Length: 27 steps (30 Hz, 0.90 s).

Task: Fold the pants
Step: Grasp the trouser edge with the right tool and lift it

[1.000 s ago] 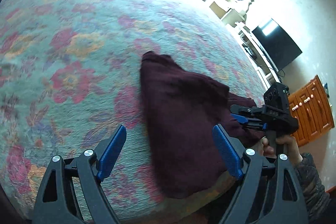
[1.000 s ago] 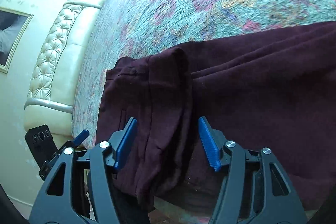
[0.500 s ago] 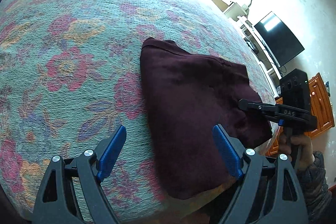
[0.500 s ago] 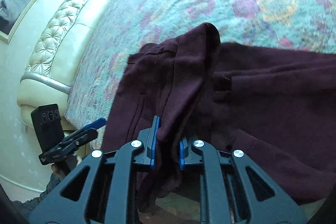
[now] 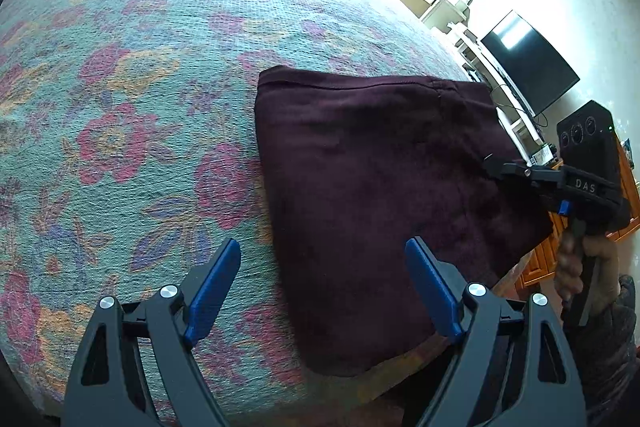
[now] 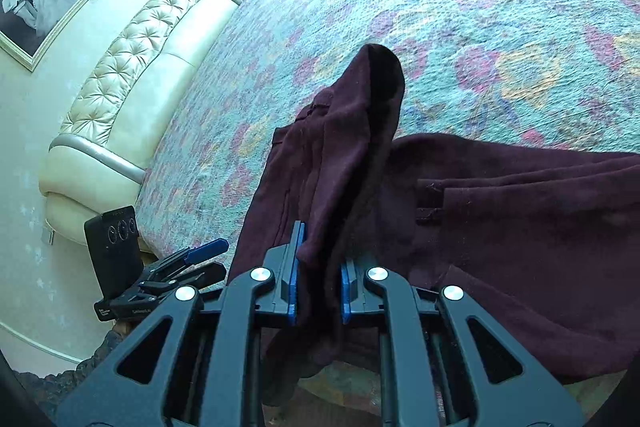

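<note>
A floral bedspread (image 5: 120, 99) covers the bed. The left gripper (image 5: 322, 287) hovers with jaws wide apart, the dark maroon pants (image 5: 380, 195) lying ahead to its right. The right gripper (image 6: 318, 281) is clamped on a raised fold of the pants' near edge.

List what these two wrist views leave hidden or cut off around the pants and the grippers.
- Right wrist view: the pants run off the right edge, so their full length is unseen.
- Left wrist view: the right gripper has its tips against dark cloth; the pinch itself is unreadable.
- Right wrist view: the left gripper shows side-on only.
</note>
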Each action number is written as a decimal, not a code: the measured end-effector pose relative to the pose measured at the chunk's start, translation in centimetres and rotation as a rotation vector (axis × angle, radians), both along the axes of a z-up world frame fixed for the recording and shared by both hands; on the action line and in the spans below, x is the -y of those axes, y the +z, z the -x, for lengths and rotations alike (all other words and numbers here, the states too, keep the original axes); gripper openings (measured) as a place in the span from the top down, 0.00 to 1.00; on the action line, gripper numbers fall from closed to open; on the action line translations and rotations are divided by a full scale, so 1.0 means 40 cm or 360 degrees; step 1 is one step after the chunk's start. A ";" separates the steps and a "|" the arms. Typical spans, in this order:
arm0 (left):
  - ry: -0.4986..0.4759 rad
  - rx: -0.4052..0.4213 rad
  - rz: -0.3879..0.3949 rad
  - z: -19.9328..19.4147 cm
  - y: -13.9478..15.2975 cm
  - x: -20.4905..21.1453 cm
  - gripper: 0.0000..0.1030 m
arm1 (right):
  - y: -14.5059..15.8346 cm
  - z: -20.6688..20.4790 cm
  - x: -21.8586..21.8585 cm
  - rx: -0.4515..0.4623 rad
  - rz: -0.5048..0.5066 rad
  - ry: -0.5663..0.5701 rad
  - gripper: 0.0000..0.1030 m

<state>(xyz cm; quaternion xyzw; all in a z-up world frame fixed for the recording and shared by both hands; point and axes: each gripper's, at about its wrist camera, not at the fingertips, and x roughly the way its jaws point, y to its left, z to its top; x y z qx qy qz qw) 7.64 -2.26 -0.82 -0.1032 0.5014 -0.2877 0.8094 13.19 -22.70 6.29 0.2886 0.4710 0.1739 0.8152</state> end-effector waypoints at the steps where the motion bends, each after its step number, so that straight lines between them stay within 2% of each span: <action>1: -0.0001 0.0003 -0.0005 0.002 0.001 0.002 0.19 | 0.004 0.004 -0.007 0.0006 0.0006 -0.0007 0.86; 15: -0.0009 -0.0015 0.0012 0.003 0.001 0.016 0.19 | 0.050 0.076 0.165 0.0064 0.0042 -0.0184 0.86; 21: -0.0025 -0.0019 0.0001 0.005 -0.001 0.034 0.19 | 0.045 0.106 0.261 0.0056 0.0048 -0.0293 0.86; 27: -0.0049 -0.0024 0.0002 0.005 -0.002 0.060 0.19 | 0.012 0.134 0.361 0.0023 0.0008 -0.0395 0.91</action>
